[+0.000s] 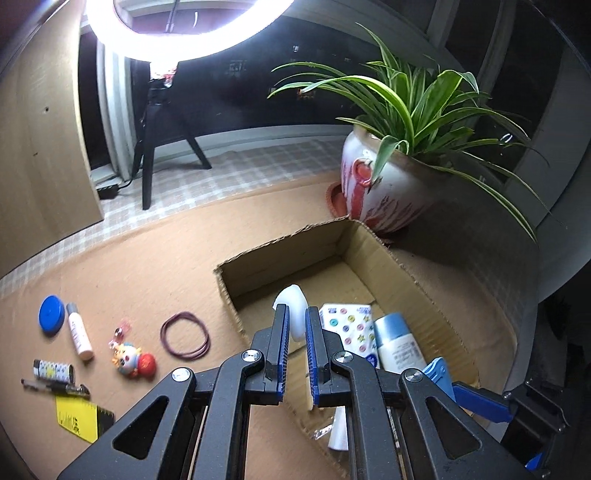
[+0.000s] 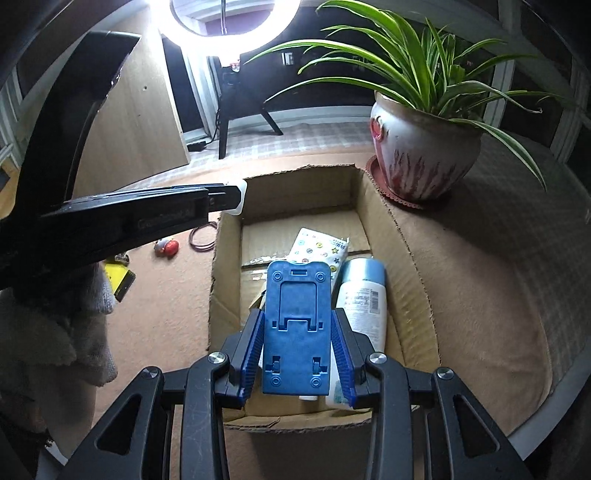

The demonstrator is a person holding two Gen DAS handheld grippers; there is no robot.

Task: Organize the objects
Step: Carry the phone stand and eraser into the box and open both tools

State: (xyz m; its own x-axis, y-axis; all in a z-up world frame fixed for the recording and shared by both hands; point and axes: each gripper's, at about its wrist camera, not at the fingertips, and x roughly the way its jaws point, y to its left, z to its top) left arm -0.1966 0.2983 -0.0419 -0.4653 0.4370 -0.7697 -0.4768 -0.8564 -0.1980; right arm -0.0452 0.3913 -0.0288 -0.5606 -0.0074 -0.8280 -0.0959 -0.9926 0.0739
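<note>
My left gripper (image 1: 296, 310) is shut on a small white rounded object (image 1: 293, 295) and hangs over the near left edge of the open cardboard box (image 1: 406, 266). In the right wrist view the left gripper (image 2: 236, 195) reaches in from the left, the white object (image 2: 241, 199) at its tip above the box's far left corner. My right gripper (image 2: 299, 314) is shut on a blue plastic phone stand (image 2: 297, 325), held over the box (image 2: 399, 236). Inside lie a dotted tissue pack (image 2: 321, 243) and a white bottle with a blue cap (image 2: 364, 291).
Left of the box on the brown mat lie a blue lid (image 1: 51, 314), a white tube (image 1: 78, 336), a toy figure (image 1: 131, 360), rubber bands (image 1: 184, 334), a lighter (image 1: 53, 370), a pen (image 1: 55, 387) and a yellow card (image 1: 79, 421). A potted plant (image 1: 384, 184) stands behind the box; a ring light (image 1: 184, 33) stands behind.
</note>
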